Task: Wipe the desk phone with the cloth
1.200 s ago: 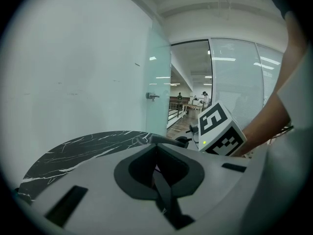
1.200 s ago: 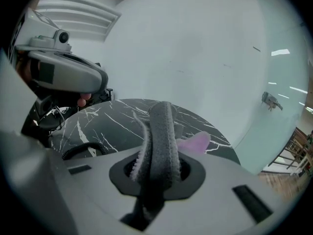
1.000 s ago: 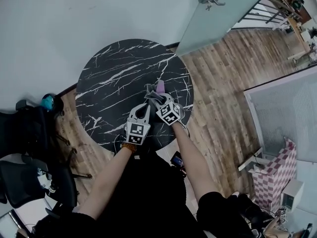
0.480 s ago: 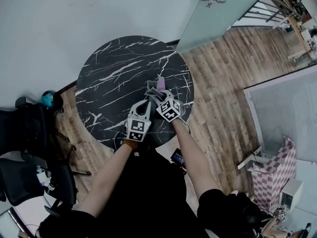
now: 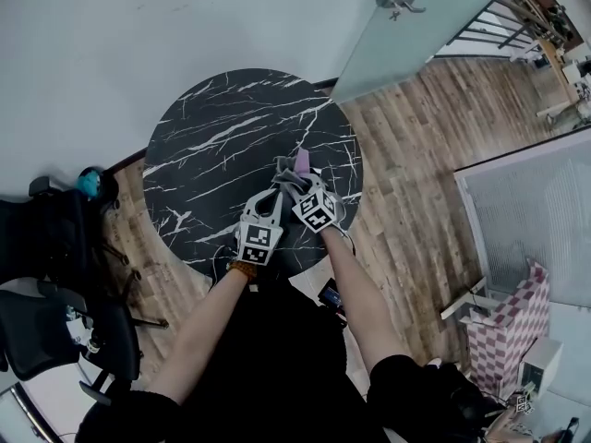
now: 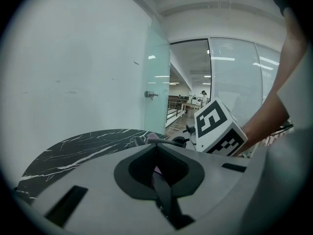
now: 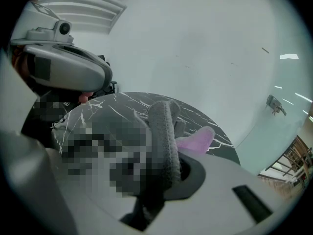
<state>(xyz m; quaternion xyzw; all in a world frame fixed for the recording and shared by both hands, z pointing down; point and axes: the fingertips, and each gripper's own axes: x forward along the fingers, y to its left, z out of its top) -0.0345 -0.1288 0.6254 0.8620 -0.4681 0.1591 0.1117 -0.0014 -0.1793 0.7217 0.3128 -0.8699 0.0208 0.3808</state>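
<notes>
the right gripper (image 5: pixel 297 188) pinches a grey-and-pink cloth (image 7: pixel 164 131) above the marble table's (image 5: pixel 212 127) near edge. the left gripper (image 6: pixel 155 151) is pressed together, empty. i can't make out the desk phone, so a blind wipe may miss it or drag the cloth loose.

No words, numbers, brand names or signs can be read anywhere. The only printed marks are black-and-white square code patterns, made of blocks rather than letters. They sit on the faces of the left marker cube (image 5: pixel 256 245) and the right marker cube (image 5: pixel 316 212). The right cube's pattern also shows large in the left gripper view.
</notes>
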